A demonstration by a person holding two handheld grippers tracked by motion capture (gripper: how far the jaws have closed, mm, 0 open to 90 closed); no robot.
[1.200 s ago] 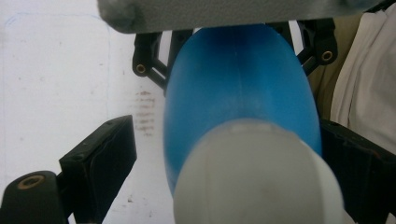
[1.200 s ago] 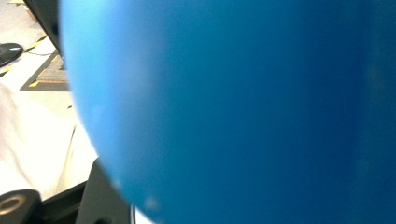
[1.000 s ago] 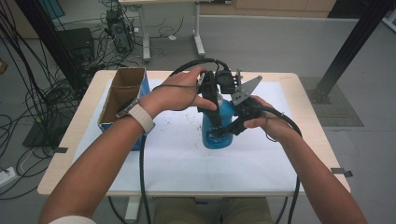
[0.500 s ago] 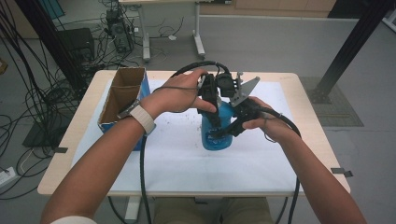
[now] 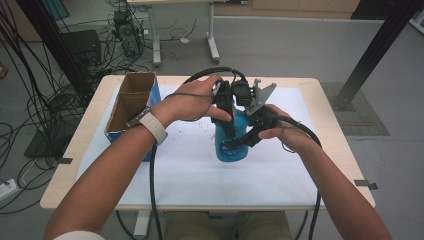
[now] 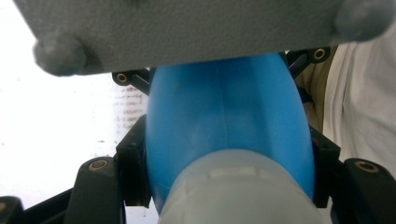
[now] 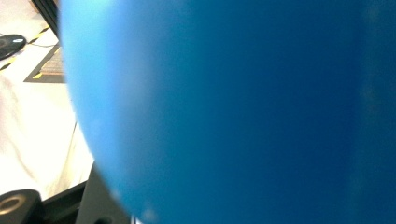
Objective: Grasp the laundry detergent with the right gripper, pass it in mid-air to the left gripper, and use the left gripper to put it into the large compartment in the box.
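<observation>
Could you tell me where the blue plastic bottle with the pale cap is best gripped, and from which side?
Probably at two places. The blue plastic bottle stands upright on the white table cover, so its narrower top under the pale cap suits a grip from above, where the left gripper has just closed. The rounded body suits a grip from the side, as the right gripper holds it.

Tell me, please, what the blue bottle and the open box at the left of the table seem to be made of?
Blue bottle: probably plastic, smooth with a soft sheen and a moulded seam line; pale cap, likely plastic too. Open box: cardboard, matte brown inside, blue outside.
</observation>
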